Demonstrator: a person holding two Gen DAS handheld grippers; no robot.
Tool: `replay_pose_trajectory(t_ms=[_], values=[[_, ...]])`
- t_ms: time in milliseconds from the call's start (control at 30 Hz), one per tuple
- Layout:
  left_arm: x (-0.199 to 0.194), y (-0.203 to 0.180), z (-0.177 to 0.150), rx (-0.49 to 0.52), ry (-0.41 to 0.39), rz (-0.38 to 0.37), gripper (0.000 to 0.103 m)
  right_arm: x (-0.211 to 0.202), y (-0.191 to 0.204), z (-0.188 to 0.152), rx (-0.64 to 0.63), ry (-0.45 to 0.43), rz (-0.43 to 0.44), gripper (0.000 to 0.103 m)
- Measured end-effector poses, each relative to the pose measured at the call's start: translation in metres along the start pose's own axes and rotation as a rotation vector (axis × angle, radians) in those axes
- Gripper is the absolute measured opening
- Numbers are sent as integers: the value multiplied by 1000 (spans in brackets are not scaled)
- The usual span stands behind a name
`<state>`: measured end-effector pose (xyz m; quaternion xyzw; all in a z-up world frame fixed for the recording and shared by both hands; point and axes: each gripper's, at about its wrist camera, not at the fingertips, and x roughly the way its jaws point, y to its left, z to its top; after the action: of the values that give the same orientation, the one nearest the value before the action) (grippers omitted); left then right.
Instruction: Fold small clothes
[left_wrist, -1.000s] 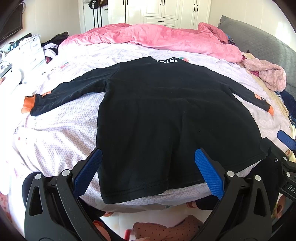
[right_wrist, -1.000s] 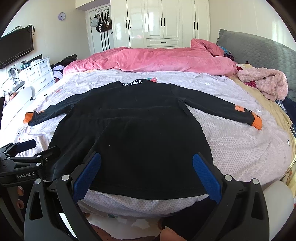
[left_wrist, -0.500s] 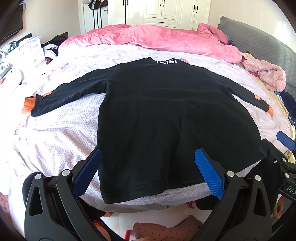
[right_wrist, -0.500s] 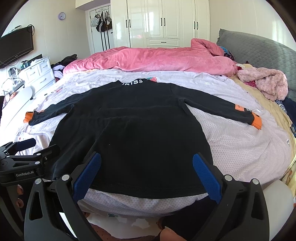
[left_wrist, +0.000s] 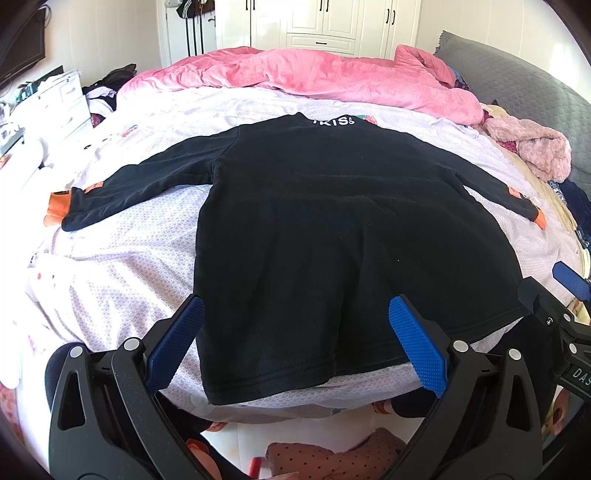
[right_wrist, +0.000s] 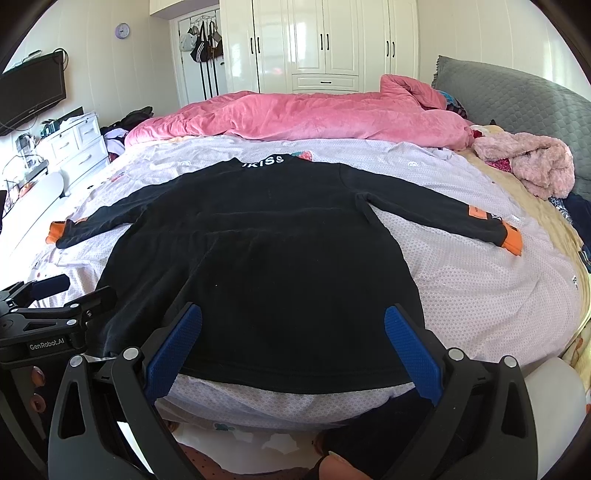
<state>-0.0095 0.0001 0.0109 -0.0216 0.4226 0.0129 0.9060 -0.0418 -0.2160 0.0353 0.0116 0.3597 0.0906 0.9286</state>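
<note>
- The left gripper (left_wrist: 295, 339) has its blue-padded jaws spread wide and holds nothing; it hangs at the near edge of the bed (left_wrist: 122, 266).
- Between and beyond those jaws lies the black long-sleeved garment (left_wrist: 332, 229), spread flat on the pale sheet with its hem nearest and its collar farthest.
- Out to the left of the left jaw, the garment's left sleeve (left_wrist: 140, 184) stretches sideways and ends in an orange cuff.
- Past the garment's collar, straight ahead of the jaws, a pink quilt (left_wrist: 314, 77) is bunched across the bed.
- The right gripper (right_wrist: 293, 339) is likewise opened wide and empty; the garment's hem lies between its jaws, seemingly just beyond the pad tips.
- Beyond its right jaw, the right sleeve (right_wrist: 443, 210) runs outward to an orange cuff.
- Farther right of that jaw, a fluffy pink garment (right_wrist: 532, 166) sits near a grey pillow (right_wrist: 517, 99).
</note>
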Motion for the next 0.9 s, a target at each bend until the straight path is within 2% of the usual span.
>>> replay_pose_trajectory(t_ms=[567, 767, 900], values=[[8, 13, -3, 9, 47, 11, 94, 9, -2, -2, -9, 30, -9, 99], [16, 41, -7, -26, 74, 54, 94, 18, -6, -6, -18, 59, -32, 99], [18, 68, -11, -78, 86, 19, 94, 27, -13, -10, -11, 84, -44, 99]])
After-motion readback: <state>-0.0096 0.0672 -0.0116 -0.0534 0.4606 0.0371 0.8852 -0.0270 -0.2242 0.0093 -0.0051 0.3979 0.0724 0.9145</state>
